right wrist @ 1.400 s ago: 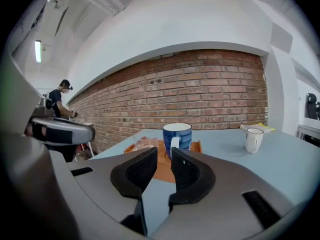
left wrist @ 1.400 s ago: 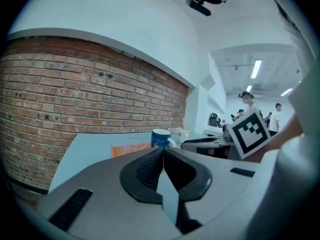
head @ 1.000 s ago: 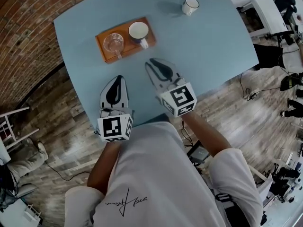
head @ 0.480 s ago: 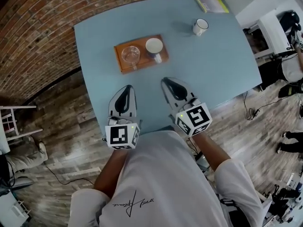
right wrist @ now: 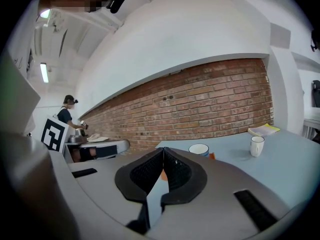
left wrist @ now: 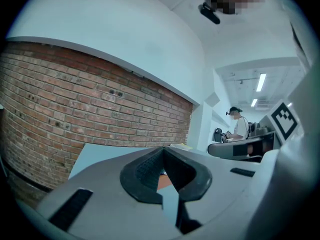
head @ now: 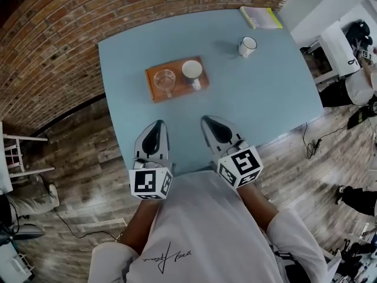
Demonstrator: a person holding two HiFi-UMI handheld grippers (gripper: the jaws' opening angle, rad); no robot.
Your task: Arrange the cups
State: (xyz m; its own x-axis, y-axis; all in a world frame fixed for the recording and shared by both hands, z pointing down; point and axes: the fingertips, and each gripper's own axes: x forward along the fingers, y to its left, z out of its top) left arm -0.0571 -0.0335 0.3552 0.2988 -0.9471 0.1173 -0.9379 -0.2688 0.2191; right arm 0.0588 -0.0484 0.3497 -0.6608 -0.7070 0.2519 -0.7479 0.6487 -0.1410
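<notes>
An orange tray (head: 154,92) lies on the light blue table (head: 265,93). On it stand a clear glass cup (head: 164,80) at the left and a white mug (head: 192,71) at the right. Another white mug (head: 247,46) stands alone further back and to the right; it also shows in the right gripper view (right wrist: 257,146). My left gripper (head: 156,124) and right gripper (head: 207,121) hover over the table's near edge, both short of the tray, both shut with nothing between the jaws. The mug on the tray (right wrist: 199,149) peeks over the right gripper's jaws.
A yellow-green book (head: 261,17) lies at the table's far right corner. A brick wall (head: 53,46) curves behind the table. Wooden floor (head: 82,170) surrounds it. A person (left wrist: 239,126) stands at a counter in the background.
Both grippers have risen a little and kept shut. The head view has drawn back, so the table and tray look smaller and sit more to the right.
</notes>
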